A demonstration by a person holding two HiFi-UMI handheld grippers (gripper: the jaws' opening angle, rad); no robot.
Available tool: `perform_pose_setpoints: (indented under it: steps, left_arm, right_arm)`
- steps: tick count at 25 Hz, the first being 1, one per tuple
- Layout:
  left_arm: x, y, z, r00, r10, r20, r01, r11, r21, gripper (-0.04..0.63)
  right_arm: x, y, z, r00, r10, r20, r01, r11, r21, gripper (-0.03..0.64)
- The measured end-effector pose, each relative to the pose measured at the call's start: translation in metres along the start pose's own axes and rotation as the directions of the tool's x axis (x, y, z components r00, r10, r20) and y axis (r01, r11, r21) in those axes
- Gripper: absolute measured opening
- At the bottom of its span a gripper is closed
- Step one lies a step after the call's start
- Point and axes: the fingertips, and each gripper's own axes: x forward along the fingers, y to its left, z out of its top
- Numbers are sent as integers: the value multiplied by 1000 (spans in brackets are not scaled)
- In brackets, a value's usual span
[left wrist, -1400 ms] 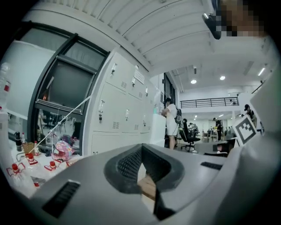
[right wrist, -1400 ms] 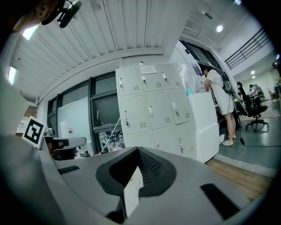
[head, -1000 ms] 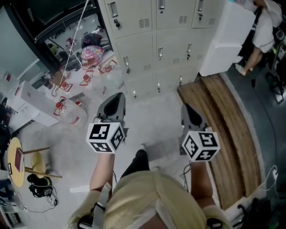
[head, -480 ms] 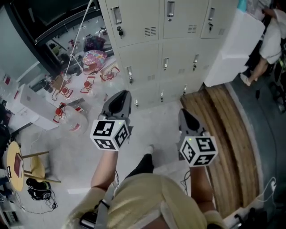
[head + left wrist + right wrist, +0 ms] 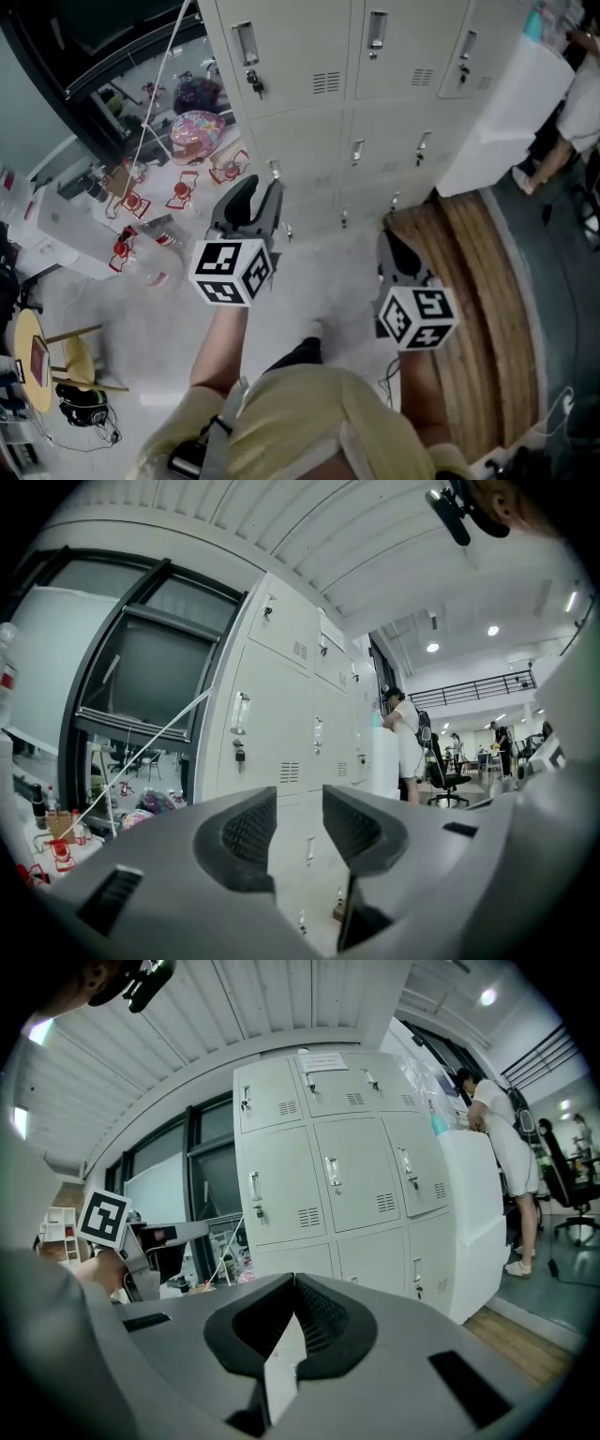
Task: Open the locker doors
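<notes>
A bank of pale grey lockers (image 5: 309, 66) stands ahead with every door closed; each door has a small metal handle, and a key hangs from the upper left one (image 5: 255, 86). My left gripper (image 5: 261, 192) is held level in front of the left column, short of the doors. Its jaws have just been opening and nothing is between them (image 5: 300, 803). My right gripper (image 5: 390, 242) is shut and empty, pointing slightly down toward the lower middle doors (image 5: 375, 1260). Both gripper views show the lockers (image 5: 281, 714) some way off.
A tall white cabinet (image 5: 511, 103) stands against the lockers' right end, with a person (image 5: 574, 112) beyond it. A wooden platform (image 5: 478, 281) runs along the right. At the left the floor holds a pink bag (image 5: 192, 127), red-and-white clutter (image 5: 131, 202) and a yellow stool (image 5: 37, 347).
Both grippers have moved forward toward the lockers, which now look nearer and larger. The left gripper's jaws, shut before, now stand apart. The right gripper stays shut.
</notes>
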Motion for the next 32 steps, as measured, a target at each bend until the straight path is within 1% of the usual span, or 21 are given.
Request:
perform_pose_setpoints:
  steps: [5, 8, 11, 16, 19, 25, 32]
  left_arm:
    - [31, 36, 13, 999, 39, 18, -39, 999, 6, 152]
    - [51, 61, 23, 998, 65, 26, -65, 998, 10, 153]
    - [71, 81, 33, 997, 75, 33, -75, 997, 12, 153]
    - [102, 106, 48, 995, 82, 54, -84, 996, 40, 153]
    - [120, 112, 51, 995, 93, 48, -95, 995, 42, 153]
    - [152, 123, 58, 986, 158, 50, -160, 987, 30, 153]
    - [181, 129, 59, 969, 243, 28, -244, 970, 20, 153]
  right_arm:
    - [40, 2, 10, 1000, 12, -8, -12, 1000, -9, 5]
    - [66, 1, 15, 1000, 17, -14, -17, 1000, -9, 5]
    - [93, 0, 21, 1000, 20, -19, -20, 1000, -6, 5]
    - [138, 2, 30, 999, 45, -14, -45, 999, 0, 5]
    - [156, -1, 33, 997, 68, -30, -68, 998, -5, 5]
    - [202, -11, 45, 986, 161, -41, -163, 986, -23, 5]
    - [246, -23, 65, 960, 275, -62, -278, 959, -52, 5]
